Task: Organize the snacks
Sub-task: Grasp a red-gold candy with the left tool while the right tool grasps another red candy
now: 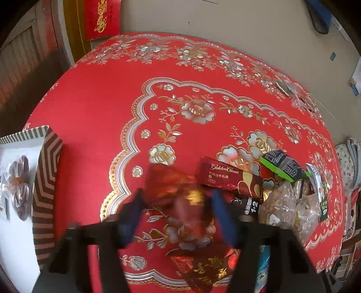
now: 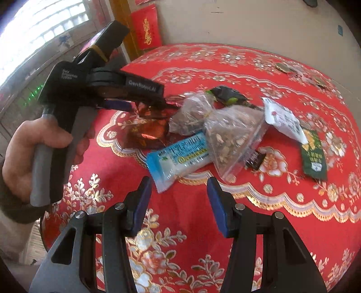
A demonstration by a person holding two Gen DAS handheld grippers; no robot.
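My left gripper [image 1: 177, 198] is shut on a shiny red snack packet [image 1: 173, 187], blurred by motion, held a little above the red tablecloth; it also shows in the right wrist view [image 2: 155, 106] with the packet [image 2: 146, 133] hanging below it. Snacks lie in a pile to its right: a dark red Golden Crown pack [image 1: 225, 175], clear bags of nuts [image 2: 227, 133], a blue-white bar [image 2: 180, 155], a white sachet [image 2: 282, 119] and a green packet [image 2: 313, 153]. My right gripper [image 2: 178, 196] is open and empty, just short of the blue-white bar.
A striped box [image 1: 45, 180] with wrapped snacks inside stands at the table's left edge. The round table carries a red floral cloth [image 1: 94, 108]. Coins or small round items [image 2: 284, 67] lie at the far right. A beige wall and a red hanging [image 1: 101, 18] stand behind.
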